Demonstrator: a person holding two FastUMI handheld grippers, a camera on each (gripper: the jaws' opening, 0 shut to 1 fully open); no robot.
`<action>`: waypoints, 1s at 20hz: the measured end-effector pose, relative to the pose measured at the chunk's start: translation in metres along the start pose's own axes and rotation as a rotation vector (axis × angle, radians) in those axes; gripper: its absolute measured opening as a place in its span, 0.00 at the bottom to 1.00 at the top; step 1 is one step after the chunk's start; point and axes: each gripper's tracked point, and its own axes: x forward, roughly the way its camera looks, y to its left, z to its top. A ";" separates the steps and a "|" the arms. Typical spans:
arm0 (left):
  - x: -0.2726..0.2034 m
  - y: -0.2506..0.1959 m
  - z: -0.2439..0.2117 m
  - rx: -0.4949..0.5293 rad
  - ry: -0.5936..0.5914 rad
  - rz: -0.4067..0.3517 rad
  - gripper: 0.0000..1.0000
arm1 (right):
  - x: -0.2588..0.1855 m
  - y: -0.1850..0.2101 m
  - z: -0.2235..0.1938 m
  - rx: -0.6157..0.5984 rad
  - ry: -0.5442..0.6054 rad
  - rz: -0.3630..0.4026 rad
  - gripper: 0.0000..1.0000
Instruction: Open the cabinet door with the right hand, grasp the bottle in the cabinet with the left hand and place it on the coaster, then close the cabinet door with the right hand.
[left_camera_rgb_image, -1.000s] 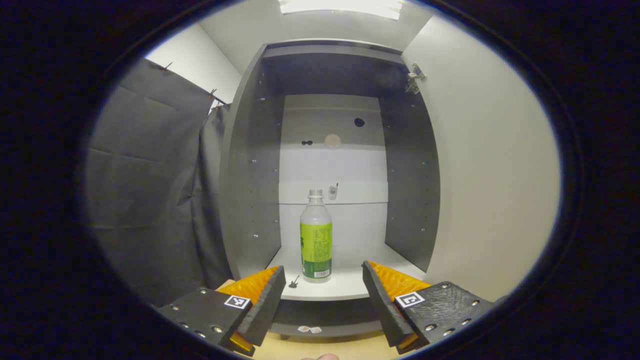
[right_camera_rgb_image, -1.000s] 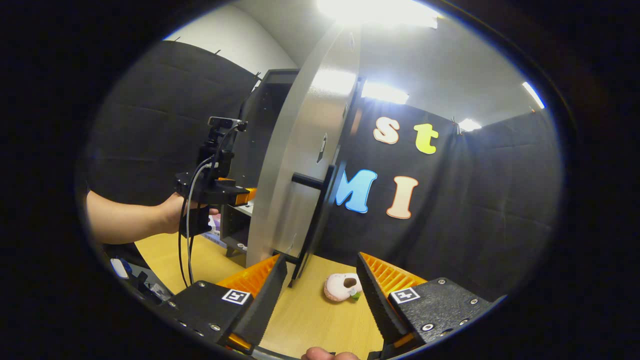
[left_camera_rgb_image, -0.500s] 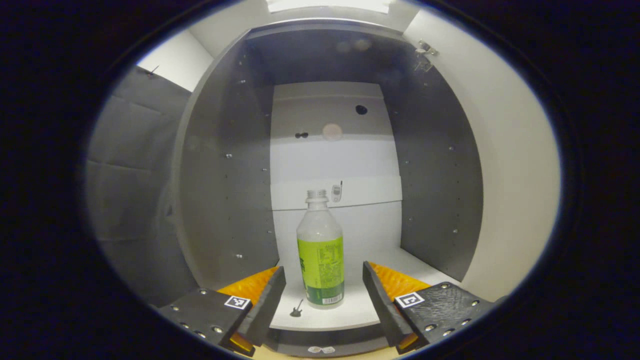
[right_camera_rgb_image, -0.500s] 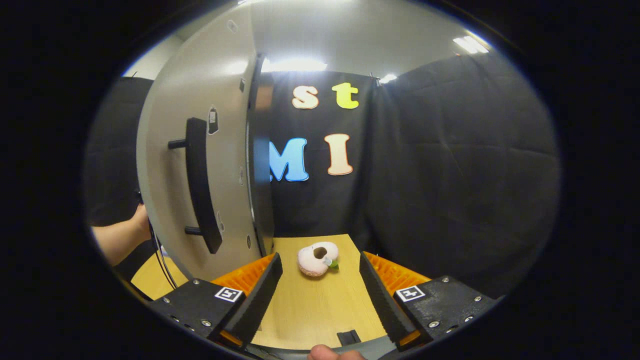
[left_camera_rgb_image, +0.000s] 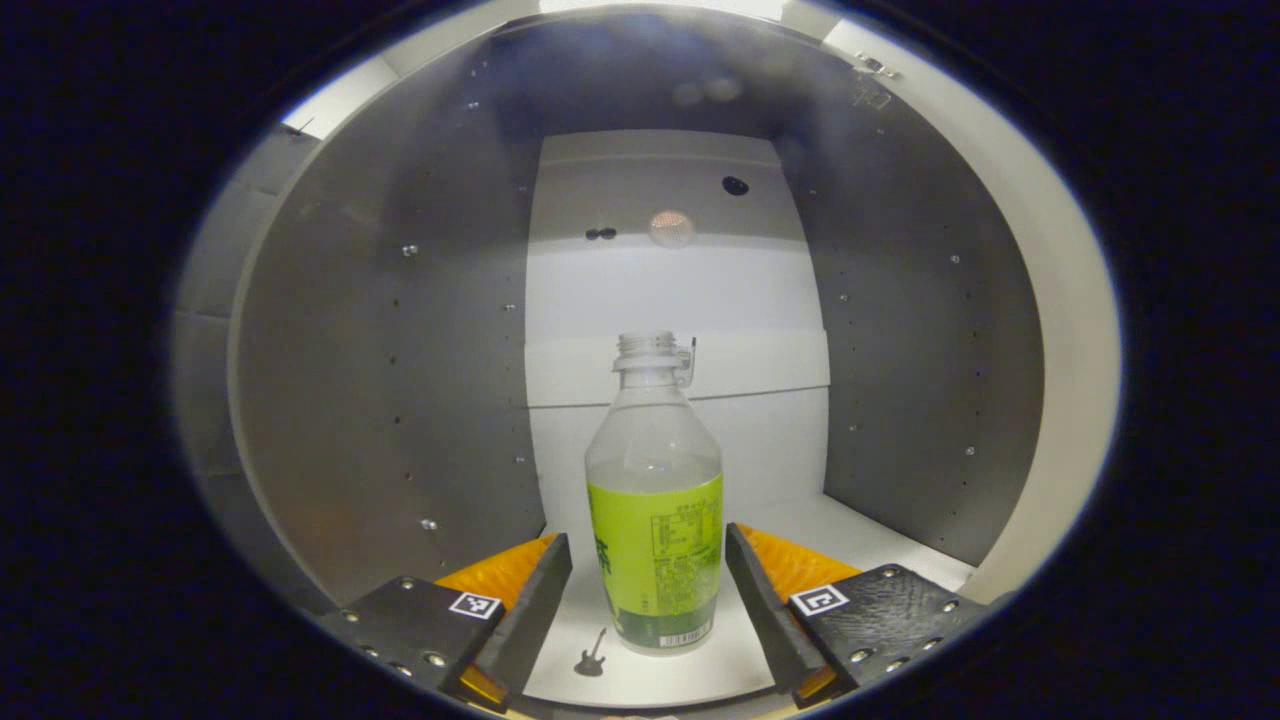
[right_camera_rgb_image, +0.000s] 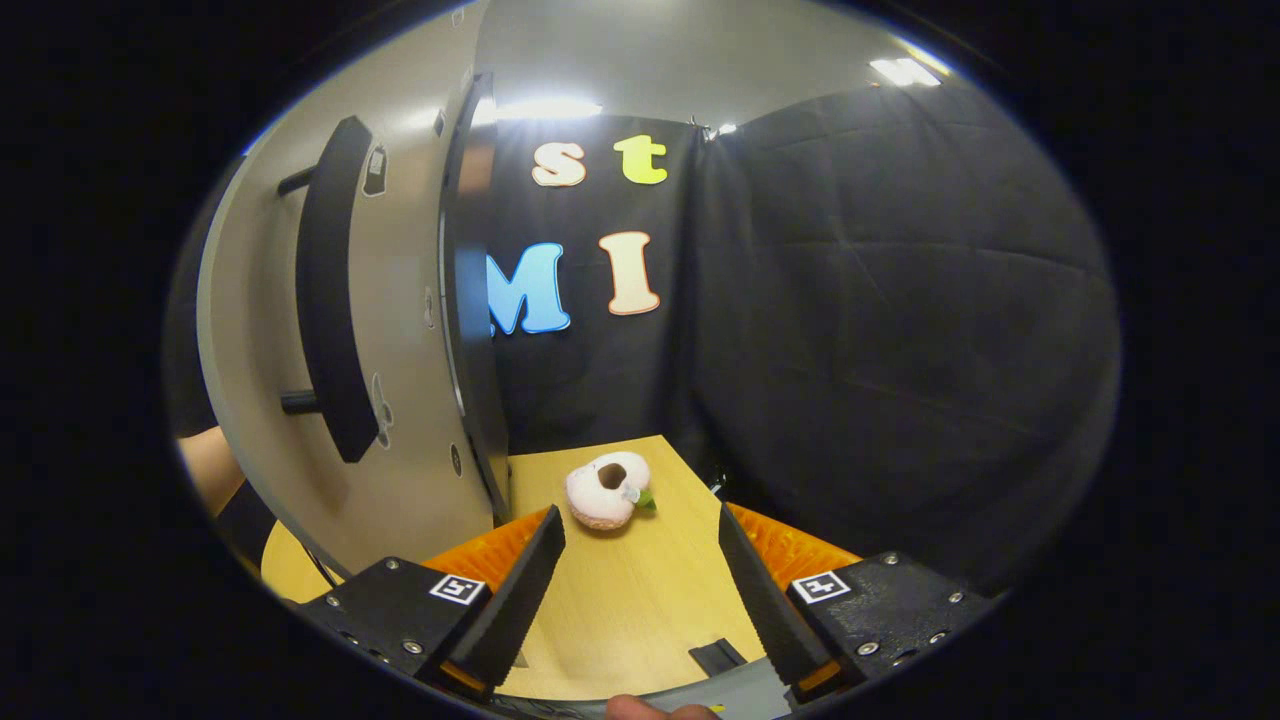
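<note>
My left gripper (left_camera_rgb_image: 648, 600) is spread open, fingers either side of the upright bottle (left_camera_rgb_image: 655, 500) on the cabinet (left_camera_rgb_image: 380, 380) floor, not pressing it. My right gripper (right_camera_rgb_image: 640, 590) is open above the worktop (right_camera_rgb_image: 620, 590), beside the open cabinet door (right_camera_rgb_image: 400, 400).

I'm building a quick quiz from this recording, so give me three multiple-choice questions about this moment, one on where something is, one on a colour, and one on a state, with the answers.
1. Where does the bottle stand?
A. on the cabinet floor
B. on the wooden table
C. lying on a coaster

2. What colour is the bottle's label?
A. red
B. green
C. blue

3. How is the left gripper?
A. shut on the bottle
B. open, fingers either side of the bottle
C. gripping the door handle

Answers:
1 A: it stands upright on the white cabinet floor.
2 B: a green band wraps its lower half.
3 B: gaps show between both fingers and the bottle.
</note>
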 end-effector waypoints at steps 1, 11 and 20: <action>0.006 0.000 -0.001 0.004 -0.002 0.000 0.89 | 0.001 0.003 0.001 -0.022 -0.002 -0.005 0.95; 0.000 0.018 0.003 0.012 -0.026 0.086 0.67 | 0.014 0.013 0.003 -0.063 -0.002 0.020 0.95; -0.145 0.016 0.053 0.025 -0.095 0.171 0.69 | 0.038 -0.014 0.029 -0.072 -0.068 0.197 0.95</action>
